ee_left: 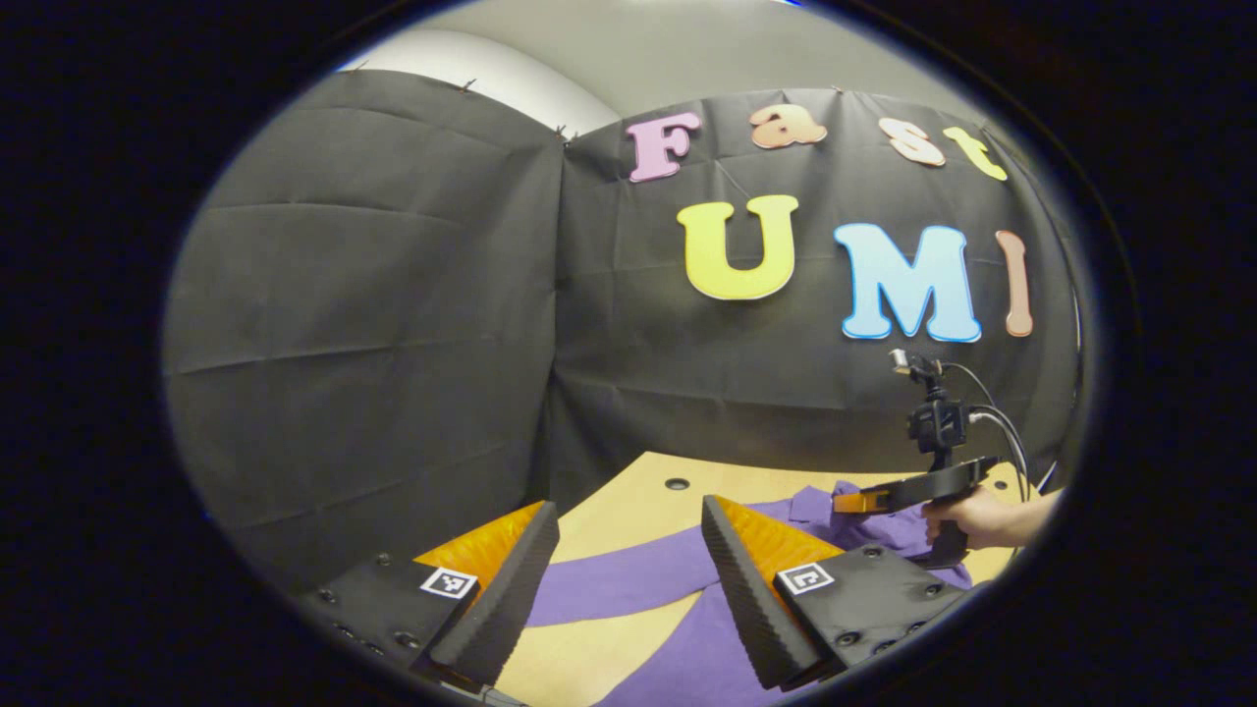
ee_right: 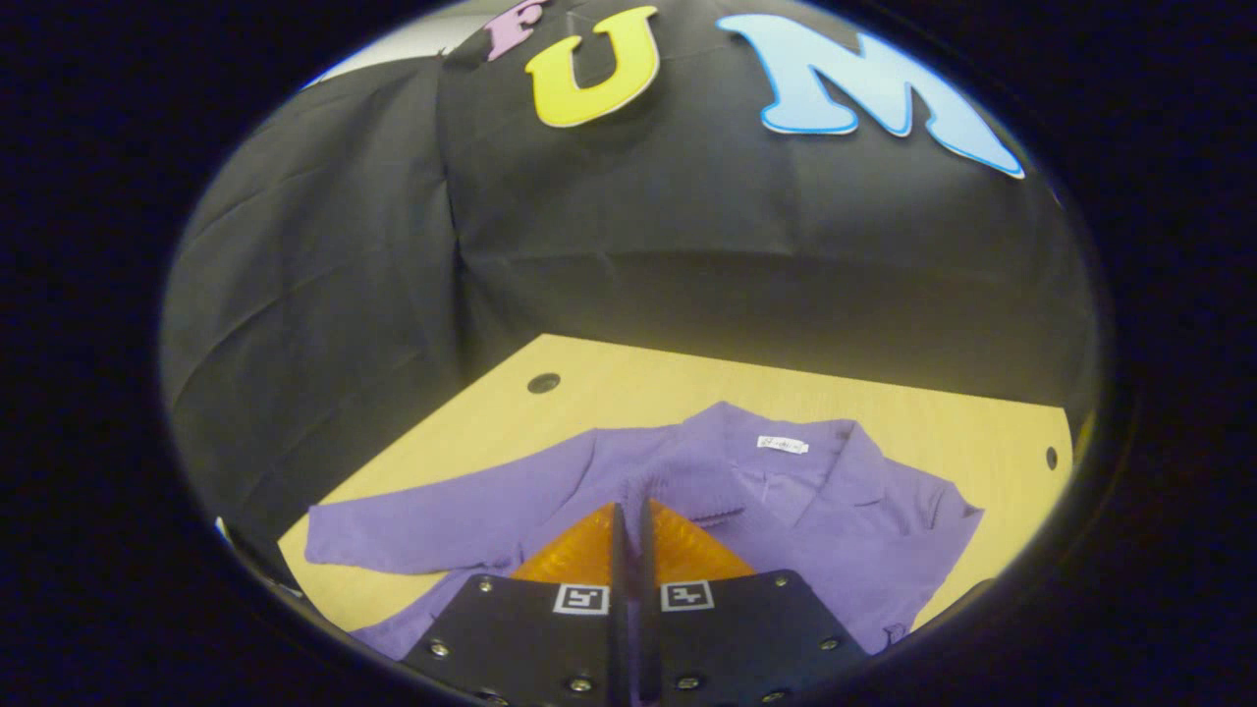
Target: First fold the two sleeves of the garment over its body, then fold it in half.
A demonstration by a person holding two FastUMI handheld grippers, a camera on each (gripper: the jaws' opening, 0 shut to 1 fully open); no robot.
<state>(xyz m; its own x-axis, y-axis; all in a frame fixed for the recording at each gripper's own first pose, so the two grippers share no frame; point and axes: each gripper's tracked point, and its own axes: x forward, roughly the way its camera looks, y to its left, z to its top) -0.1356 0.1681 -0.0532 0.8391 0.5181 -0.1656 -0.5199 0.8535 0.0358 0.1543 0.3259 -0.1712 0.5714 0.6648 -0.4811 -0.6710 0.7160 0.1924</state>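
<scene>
Right gripper view looks down on a soft purple cloth collared garment (ee_right: 786,501) lying flat on a pale smooth wooden table (ee_right: 628,393), its collar with a small white tag (ee_right: 783,445) toward twelve o'clock and one long sleeve (ee_right: 442,530) stretched out toward nine o'clock. At six o'clock the right gripper (ee_right: 633,511) hangs over the cloth with its two wedge-shaped fingers drawn together, a thin slit between them; whether any fabric is pinched there I cannot tell. Two round dark holes (ee_right: 543,383) mark the tabletop near the wall.

Left gripper view has the left gripper (ee_left: 628,550) at six o'clock, its ribbed fingers (ee_left: 746,589) spread wide apart above that sleeve (ee_left: 628,579) and bare wood. At four o'clock a hand (ee_left: 967,517) grips the other tool's handle over the bunched garment body
</scene>
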